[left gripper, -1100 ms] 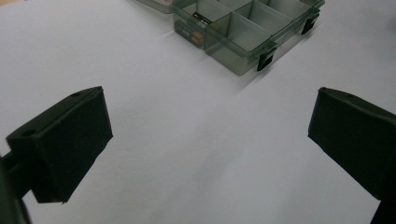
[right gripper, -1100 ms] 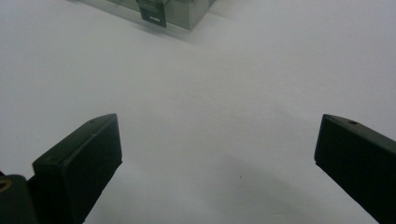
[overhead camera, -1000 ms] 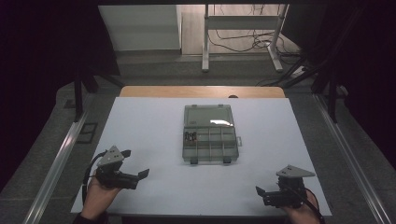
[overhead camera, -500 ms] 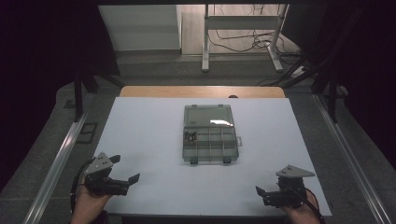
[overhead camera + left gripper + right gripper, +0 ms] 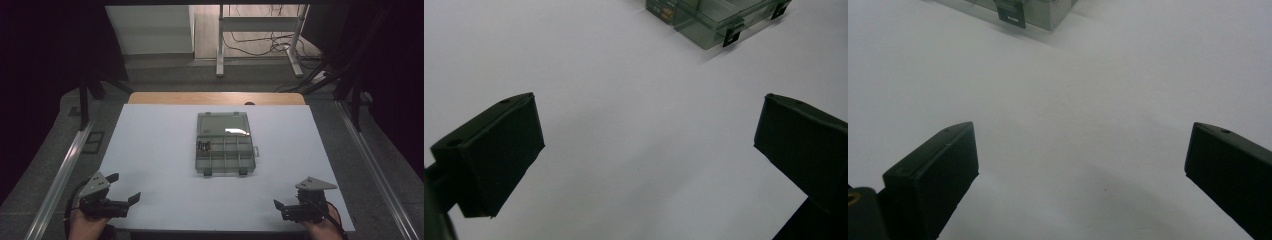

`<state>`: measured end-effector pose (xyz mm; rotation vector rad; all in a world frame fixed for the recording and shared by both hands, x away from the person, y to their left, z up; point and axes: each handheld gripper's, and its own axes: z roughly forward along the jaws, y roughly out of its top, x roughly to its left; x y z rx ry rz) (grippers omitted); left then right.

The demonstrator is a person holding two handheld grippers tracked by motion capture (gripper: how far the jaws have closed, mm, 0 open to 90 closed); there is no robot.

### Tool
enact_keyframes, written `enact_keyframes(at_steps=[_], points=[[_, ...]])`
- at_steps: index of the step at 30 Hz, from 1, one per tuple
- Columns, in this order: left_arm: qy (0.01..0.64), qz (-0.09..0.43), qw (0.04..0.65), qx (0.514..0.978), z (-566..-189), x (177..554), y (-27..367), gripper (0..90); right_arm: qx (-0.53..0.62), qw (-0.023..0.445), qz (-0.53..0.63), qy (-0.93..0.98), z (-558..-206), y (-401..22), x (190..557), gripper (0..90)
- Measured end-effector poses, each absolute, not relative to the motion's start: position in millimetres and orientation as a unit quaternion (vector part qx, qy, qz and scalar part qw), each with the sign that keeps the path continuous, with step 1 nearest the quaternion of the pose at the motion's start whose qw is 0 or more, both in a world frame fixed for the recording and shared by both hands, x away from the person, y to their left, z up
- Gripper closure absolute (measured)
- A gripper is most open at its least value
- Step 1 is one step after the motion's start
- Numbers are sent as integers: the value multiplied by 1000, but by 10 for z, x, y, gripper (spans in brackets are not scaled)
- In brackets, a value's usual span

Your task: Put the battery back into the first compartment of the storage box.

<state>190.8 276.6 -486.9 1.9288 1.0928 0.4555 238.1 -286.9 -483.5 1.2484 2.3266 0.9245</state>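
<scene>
Both tools, left tool (image 5: 124, 189) and right tool (image 5: 280, 207), sit spread on bare counter (image 5: 160, 150); the compartment box (image 5: 224, 145), seemingly closed, lies well ahead between them.

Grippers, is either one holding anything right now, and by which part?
Nothing is held. The left gripper and right gripper both have jaws open over bare white table, well short of the clear compartment box.
</scene>
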Motion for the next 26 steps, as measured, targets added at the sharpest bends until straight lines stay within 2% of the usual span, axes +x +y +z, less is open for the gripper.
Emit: enact_keyframes(at_steps=[26], points=[[452,212,405,766,-4943,1688,2871,0,440,174,322,820,-4837,-2863,2383,7]])
